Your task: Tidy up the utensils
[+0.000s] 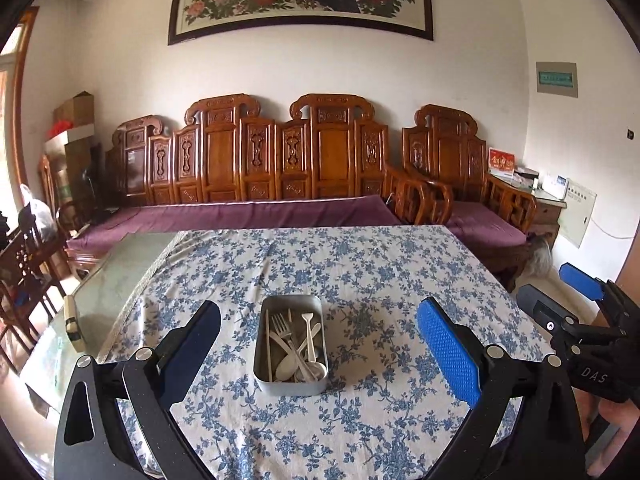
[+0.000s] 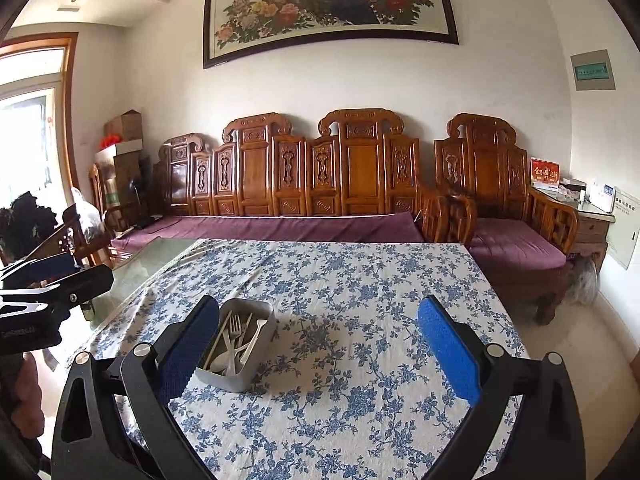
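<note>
1. A rectangular metal tin (image 1: 291,350) sits on the blue-floral tablecloth (image 1: 360,264), a jumble of white plastic utensils (image 1: 298,346) lying inside it: a fork (image 1: 281,326), at least 1 spoon (image 1: 289,364) and slim stick-like pieces crossing one another. No loose utensil shows on the cloth in either view.

2. Gathered in the tin, the pieces fit either a sorted finish or a mixed pile awaiting sorting; this moment cannot settle which.

3. The left gripper (image 1: 320,354) hangs released, its blue pads spread wide with the tin between them at 12 o'clock, likely held back to keep the contents in sight.

4. The right gripper (image 2: 320,354) is likewise spread and empty; from its view the tin (image 2: 240,346) lies at 10 o'clock, just beyond its left finger.

5. Open cloth runs from 12 to 3 o'clock of the tin. At 9 o'clock the cloth's edge gives way to bare glass tabletop (image 1: 108,296). A carved wooden sofa (image 1: 280,160) lines the far wall.
</note>
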The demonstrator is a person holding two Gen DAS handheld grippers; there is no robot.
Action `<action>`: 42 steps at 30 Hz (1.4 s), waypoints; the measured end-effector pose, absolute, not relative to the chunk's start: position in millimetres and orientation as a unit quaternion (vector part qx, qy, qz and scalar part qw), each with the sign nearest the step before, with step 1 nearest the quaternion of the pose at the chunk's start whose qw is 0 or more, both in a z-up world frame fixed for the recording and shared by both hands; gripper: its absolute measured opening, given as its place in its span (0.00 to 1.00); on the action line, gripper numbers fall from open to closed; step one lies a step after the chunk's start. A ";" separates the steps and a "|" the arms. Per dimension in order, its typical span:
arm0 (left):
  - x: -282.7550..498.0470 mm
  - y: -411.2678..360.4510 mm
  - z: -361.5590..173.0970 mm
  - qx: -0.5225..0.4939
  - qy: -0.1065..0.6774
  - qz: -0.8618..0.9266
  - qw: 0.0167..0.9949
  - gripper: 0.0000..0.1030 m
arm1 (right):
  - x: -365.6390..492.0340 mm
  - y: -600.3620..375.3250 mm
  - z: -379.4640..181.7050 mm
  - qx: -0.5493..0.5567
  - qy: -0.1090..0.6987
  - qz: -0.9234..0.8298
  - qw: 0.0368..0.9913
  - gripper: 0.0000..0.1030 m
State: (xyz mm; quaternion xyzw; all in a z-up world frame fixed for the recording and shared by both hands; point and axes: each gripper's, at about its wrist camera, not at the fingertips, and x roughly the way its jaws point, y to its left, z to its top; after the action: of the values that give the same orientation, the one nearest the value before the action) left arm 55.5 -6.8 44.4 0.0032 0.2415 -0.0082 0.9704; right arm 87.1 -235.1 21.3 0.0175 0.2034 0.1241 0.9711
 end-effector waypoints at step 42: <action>56.7 -10.3 40.0 0.002 0.245 -0.004 0.969 0.92 | 81.6 -237.6 29.0 0.028 0.198 0.124 0.972 0.97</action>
State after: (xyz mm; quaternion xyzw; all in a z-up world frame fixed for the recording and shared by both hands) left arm 56.7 -10.3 40.0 0.0023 0.2453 -0.0040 0.9694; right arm 81.6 -237.6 29.0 0.0277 0.1985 0.1239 0.9719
